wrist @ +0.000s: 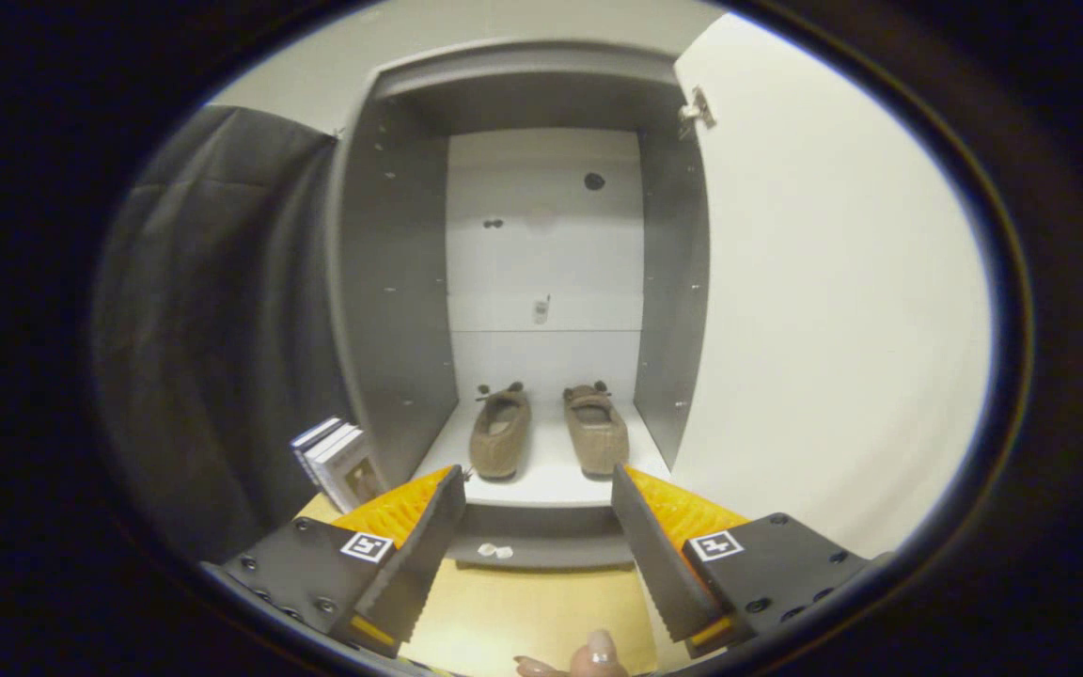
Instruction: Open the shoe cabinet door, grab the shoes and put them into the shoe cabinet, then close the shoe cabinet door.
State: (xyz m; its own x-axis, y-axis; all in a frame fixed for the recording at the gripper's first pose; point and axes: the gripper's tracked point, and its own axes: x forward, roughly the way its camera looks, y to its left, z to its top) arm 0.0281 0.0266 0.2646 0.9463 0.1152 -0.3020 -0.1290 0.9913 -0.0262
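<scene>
I find the shoe cabinet (391, 282) standing open, and I take it as my reference for everything below. Its door (833, 301) is swung wide on the right, with a hinge (697, 108) visible at the door's upper inner corner. The shoes (546, 431), a brown pair, sit side by side on the cabinet's bottom shelf (541, 484), toes pointing toward the back panel (546, 235); neither overhangs the shelf's front lip as far as I can judge.

My gripper (537, 527) hangs just outside the cabinet, in front of the bottom shelf and slightly above the wooden floor (523, 611). Its fingers (429, 555) are spread wide apart and pinch nothing; the shoes lie beyond them, inside the cabinet. A fingertip of a hand (593, 653) shows below the gripper (nearer me than the cabinet).

Left of the cabinet, against its outer side, stand a few books (335, 461), with dark cloth behind them. A small white scrap (494, 550) lies on the floor at the cabinet's base.

Assessment: stowing appears done; closing the door is what remains. Risks I note:
- The door stands far open, so a push near the hinge may slip off its smooth face.
- Swinging too fast could slam the door and make it rebound ajar.
- The spread fingers could catch the cabinet's right wall if I cut across carelessly.
</scene>
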